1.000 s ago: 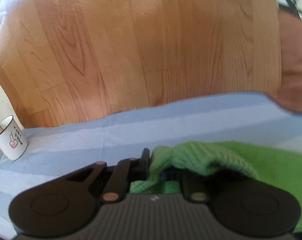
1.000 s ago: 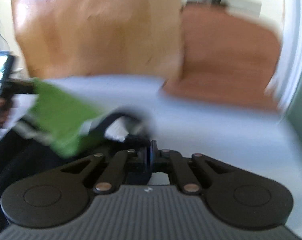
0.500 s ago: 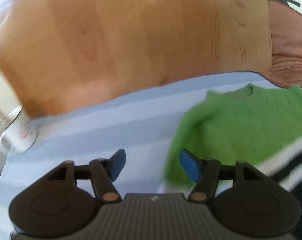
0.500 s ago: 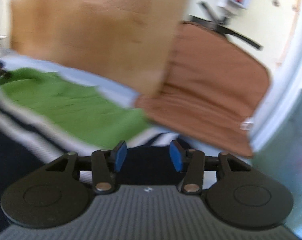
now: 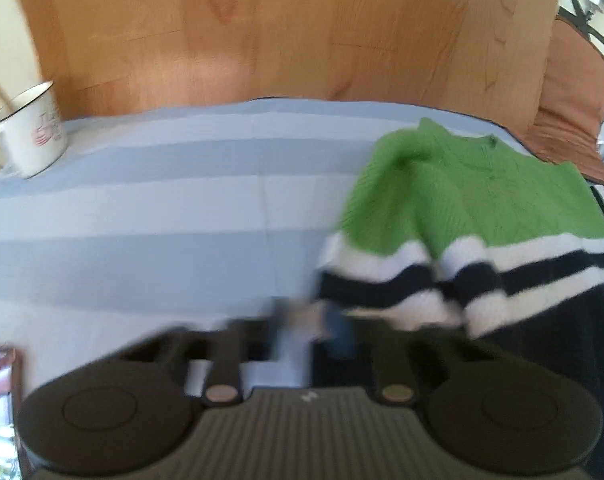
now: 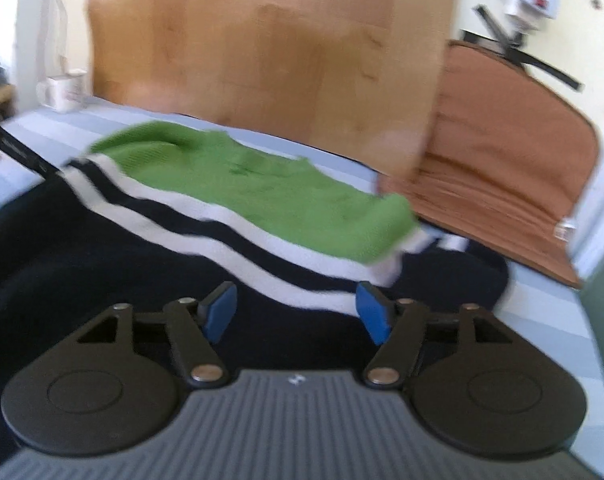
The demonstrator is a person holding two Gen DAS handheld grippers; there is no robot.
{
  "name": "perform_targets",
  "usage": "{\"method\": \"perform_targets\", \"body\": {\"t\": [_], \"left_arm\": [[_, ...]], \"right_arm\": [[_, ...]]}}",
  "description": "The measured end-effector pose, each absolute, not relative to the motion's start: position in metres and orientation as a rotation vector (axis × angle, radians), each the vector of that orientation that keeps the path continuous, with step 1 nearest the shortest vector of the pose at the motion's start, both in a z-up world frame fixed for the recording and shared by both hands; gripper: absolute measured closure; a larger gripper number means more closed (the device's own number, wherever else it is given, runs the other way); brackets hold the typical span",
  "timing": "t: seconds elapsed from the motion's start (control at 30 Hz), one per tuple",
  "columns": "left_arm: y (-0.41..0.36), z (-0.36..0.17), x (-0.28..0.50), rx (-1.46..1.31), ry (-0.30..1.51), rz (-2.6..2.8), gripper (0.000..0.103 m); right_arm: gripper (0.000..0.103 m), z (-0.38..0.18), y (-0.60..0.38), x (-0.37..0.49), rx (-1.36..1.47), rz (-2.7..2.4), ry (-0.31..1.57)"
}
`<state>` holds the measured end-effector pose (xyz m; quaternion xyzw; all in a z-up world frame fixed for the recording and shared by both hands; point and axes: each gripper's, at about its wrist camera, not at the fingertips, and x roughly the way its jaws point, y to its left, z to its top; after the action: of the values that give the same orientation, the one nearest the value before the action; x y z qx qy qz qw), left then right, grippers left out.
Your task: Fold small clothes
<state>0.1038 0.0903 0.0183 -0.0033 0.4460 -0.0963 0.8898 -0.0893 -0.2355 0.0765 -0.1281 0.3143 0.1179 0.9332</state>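
Note:
A small knit sweater (image 5: 461,204) with a green top, white and black stripes and a dark lower part lies flat on the blue striped cloth (image 5: 142,200). It also shows in the right wrist view (image 6: 262,188). My left gripper (image 5: 309,332) is blurred; its jaws stand a little apart at the sweater's lower left edge. My right gripper (image 6: 298,312) is open and empty, its blue pads (image 6: 371,312) just above the sweater's dark part.
A white enamel mug (image 5: 26,136) with a stick in it stands at the cloth's far left; it also shows in the right wrist view (image 6: 62,90). A brown cushioned chair (image 6: 513,152) is at the right. A wooden panel (image 5: 282,28) rises behind the table.
Both grippers have let go of the sweater and opened. They have pulled back toward the near side, and the sweater now lies spread flat on the cloth.

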Motion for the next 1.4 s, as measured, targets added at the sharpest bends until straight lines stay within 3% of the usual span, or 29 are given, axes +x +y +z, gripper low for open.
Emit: {"method": "perform_targets", "body": {"t": [0.1, 0.17, 0.23, 0.37, 0.5, 0.53, 0.67, 0.7, 0.77, 0.9, 1.17, 1.33, 1.4], "left_arm": [[0.074, 0.021, 0.109, 0.096, 0.872, -0.132, 0.098], [0.079, 0.026, 0.117, 0.154, 0.825, -0.030, 0.098], [0.100, 0.035, 0.131, 0.129, 0.804, 0.073, 0.098], [0.142, 0.058, 0.163, 0.145, 0.721, 0.376, 0.101], [0.164, 0.070, 0.157, -0.003, 0.795, 0.263, 0.097], [0.160, 0.070, 0.149, 0.024, 0.788, 0.242, 0.097], [0.145, 0.062, 0.109, 0.046, 0.846, 0.100, 0.086], [0.145, 0.061, 0.102, 0.038, 0.856, 0.073, 0.080], [0.149, 0.060, 0.078, 0.014, 0.874, 0.043, 0.072], [0.169, 0.074, 0.026, -0.061, 0.827, 0.038, 0.071], [0.205, 0.108, -0.075, -0.140, 0.675, 0.105, 0.065], [0.229, 0.111, -0.115, -0.166, 0.617, 0.118, 0.061], [0.238, 0.108, -0.127, -0.177, 0.600, 0.116, 0.058]], "right_arm": [[0.024, 0.065, -0.250, -0.090, -0.258, 0.175, 0.668], [0.037, 0.056, -0.262, -0.086, -0.277, 0.133, 0.688], [0.095, 0.057, -0.280, -0.081, -0.238, 0.116, 0.712], [0.093, 0.071, -0.331, -0.071, -0.224, -0.122, 0.662], [0.093, 0.069, -0.392, -0.065, -0.284, -0.422, 0.647], [0.084, 0.066, -0.407, -0.065, -0.315, -0.529, 0.643], [0.074, 0.094, -0.440, -0.094, 0.037, -0.486, 0.564], [0.066, 0.100, -0.432, -0.100, 0.073, -0.425, 0.537], [0.057, 0.112, -0.402, -0.104, 0.102, -0.272, 0.518], [0.056, 0.127, -0.306, -0.095, 0.106, 0.199, 0.561], [0.052, 0.112, -0.039, -0.153, -0.347, 1.142, 0.638], [0.028, 0.084, 0.037, -0.175, -0.513, 1.303, 0.690], [0.034, 0.070, 0.060, -0.172, -0.572, 1.260, 0.741]]}}
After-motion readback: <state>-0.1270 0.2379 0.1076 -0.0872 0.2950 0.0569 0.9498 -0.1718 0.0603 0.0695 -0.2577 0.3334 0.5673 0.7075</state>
